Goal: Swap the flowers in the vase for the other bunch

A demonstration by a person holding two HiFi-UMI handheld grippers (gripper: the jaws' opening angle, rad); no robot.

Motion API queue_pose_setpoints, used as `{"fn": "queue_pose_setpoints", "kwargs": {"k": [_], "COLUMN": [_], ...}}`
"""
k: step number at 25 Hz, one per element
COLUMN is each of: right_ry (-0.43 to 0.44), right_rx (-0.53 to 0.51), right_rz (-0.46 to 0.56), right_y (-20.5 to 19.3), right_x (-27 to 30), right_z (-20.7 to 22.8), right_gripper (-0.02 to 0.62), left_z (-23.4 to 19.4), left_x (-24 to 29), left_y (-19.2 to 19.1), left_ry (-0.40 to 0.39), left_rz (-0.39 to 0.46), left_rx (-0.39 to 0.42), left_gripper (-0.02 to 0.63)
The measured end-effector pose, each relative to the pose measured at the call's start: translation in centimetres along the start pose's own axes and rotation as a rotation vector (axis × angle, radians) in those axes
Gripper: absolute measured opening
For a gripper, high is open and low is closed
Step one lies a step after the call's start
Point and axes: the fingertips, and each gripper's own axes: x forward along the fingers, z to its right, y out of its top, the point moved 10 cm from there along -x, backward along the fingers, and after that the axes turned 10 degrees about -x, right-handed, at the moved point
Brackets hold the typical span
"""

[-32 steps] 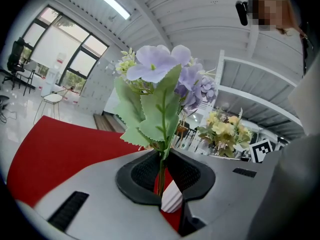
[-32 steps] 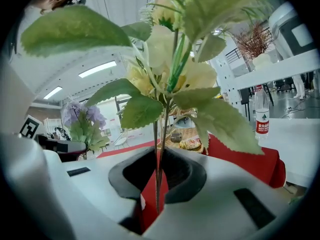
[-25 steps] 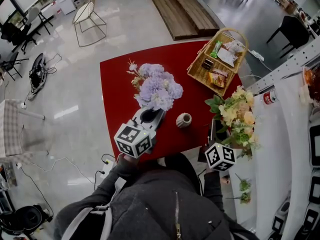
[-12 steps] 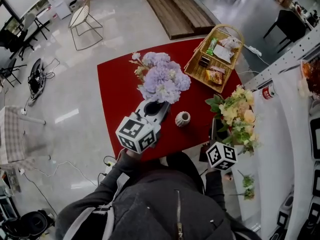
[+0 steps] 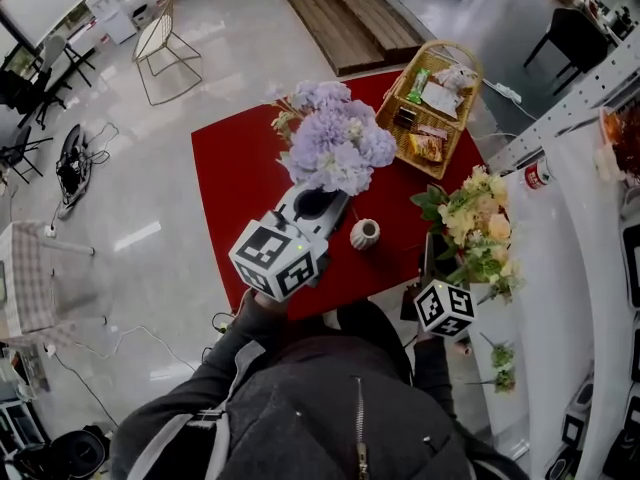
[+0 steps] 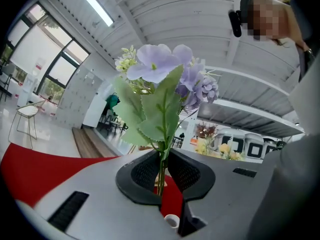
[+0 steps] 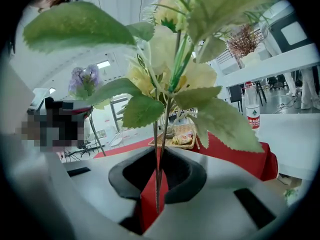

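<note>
My left gripper (image 5: 312,206) is shut on the green stems of the purple bunch (image 5: 335,140), which it holds up in the air over the red table (image 5: 230,178). In the left gripper view the stems (image 6: 160,171) stand pinched between the jaws, the purple blooms (image 6: 165,64) above. The small pale ribbed vase (image 5: 365,234) stands with nothing in it, just right of the left gripper. At the table's right edge my right gripper (image 5: 428,258) is shut on the thin stems (image 7: 157,176) of the yellow bunch (image 5: 475,226), held upright.
A wicker basket (image 5: 432,98) of snack packets sits at the table's far right corner. A white counter (image 5: 560,268) with a water bottle (image 5: 540,194) runs along the right. A wire chair (image 5: 165,43) and cables lie on the floor to the left.
The left gripper has risen with the purple bunch, which now sits higher and farther over the table. The right gripper and the yellow bunch have stayed put.
</note>
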Motion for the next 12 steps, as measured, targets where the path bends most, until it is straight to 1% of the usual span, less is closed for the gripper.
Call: {"fn": "queue_pose_setpoints", "kwargs": {"k": [12], "right_ry": [0.004], "right_rx": [0.001], "right_rz": [-0.008], "right_y": [-0.2], "right_x": [0.0], "right_z": [-0.1], "right_gripper": [0.043], "left_z": [2.1], "left_x": [0.6], "left_y": [1.1], "left_ry": [-0.083], "left_rz": [-0.003], "left_rx": [0.023], "left_gripper": [0.051]}}
